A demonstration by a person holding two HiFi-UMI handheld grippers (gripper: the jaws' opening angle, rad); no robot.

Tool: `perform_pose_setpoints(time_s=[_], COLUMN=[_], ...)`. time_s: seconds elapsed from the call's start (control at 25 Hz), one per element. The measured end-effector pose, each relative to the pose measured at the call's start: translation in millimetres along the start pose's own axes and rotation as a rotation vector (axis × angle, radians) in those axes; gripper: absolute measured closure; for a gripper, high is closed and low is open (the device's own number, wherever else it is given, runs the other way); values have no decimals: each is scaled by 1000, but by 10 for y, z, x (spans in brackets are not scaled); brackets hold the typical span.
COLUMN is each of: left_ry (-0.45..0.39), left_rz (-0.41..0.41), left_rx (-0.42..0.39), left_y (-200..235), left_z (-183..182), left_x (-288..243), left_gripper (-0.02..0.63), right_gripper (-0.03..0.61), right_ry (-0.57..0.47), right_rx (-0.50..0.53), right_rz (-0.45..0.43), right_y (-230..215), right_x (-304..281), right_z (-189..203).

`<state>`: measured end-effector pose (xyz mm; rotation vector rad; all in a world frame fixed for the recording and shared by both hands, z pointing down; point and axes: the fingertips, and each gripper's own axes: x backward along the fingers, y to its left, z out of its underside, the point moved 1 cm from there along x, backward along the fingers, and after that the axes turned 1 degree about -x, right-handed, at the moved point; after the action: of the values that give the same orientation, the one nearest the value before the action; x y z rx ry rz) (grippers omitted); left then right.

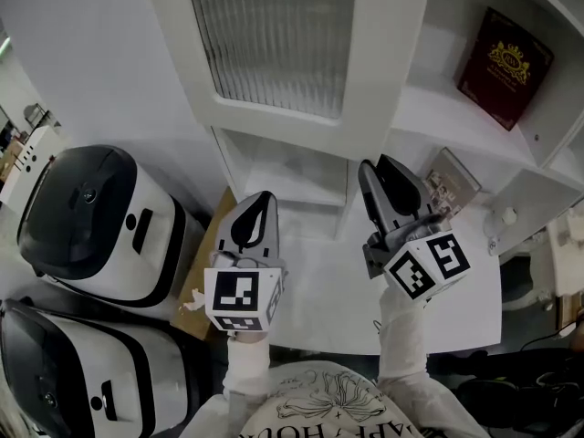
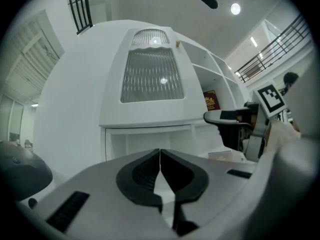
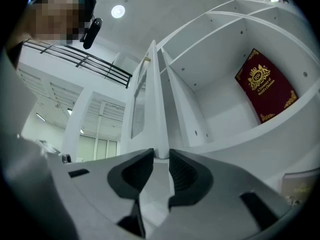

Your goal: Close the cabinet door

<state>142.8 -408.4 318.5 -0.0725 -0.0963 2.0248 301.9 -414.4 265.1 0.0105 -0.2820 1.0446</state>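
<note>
The white cabinet door [image 1: 274, 35] with a ribbed glass pane stands swung open toward me, away from the shelves [image 1: 438, 117]. My right gripper [image 1: 383, 164] reaches up to the door's lower free corner. In the right gripper view the door's thin edge [image 3: 156, 104] runs down between the jaws of the right gripper [image 3: 161, 156], which hold it narrowly. My left gripper [image 1: 260, 199] hovers lower left, below the door, holding nothing. In the left gripper view the left gripper [image 2: 160, 151] has its jaws touching, facing the door's front [image 2: 150, 79].
A dark red book [image 1: 505, 67] leans in the upper open shelf, and a smaller book [image 1: 449, 182] lies on the shelf below. Two white and black rice cookers [image 1: 91, 222] [image 1: 73, 372] stand at the left. A white countertop [image 1: 328, 299] lies under the grippers.
</note>
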Motion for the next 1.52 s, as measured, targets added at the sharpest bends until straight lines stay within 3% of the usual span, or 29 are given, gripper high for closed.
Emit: perform_pose_setpoints(time_s=[0.8, 1.52], left_ry=[13, 29], left_rz=[-41, -42], left_rx=[15, 13], left_y=[117, 113], left_z=[77, 132], left_x=[-91, -163], left_gripper=[609, 609], right_gripper=[479, 489], right_ry=[15, 25], right_rx=[38, 77], right_rz=[178, 226], right_y=[-247, -366], right_x=[-176, -299], right_z=[15, 33])
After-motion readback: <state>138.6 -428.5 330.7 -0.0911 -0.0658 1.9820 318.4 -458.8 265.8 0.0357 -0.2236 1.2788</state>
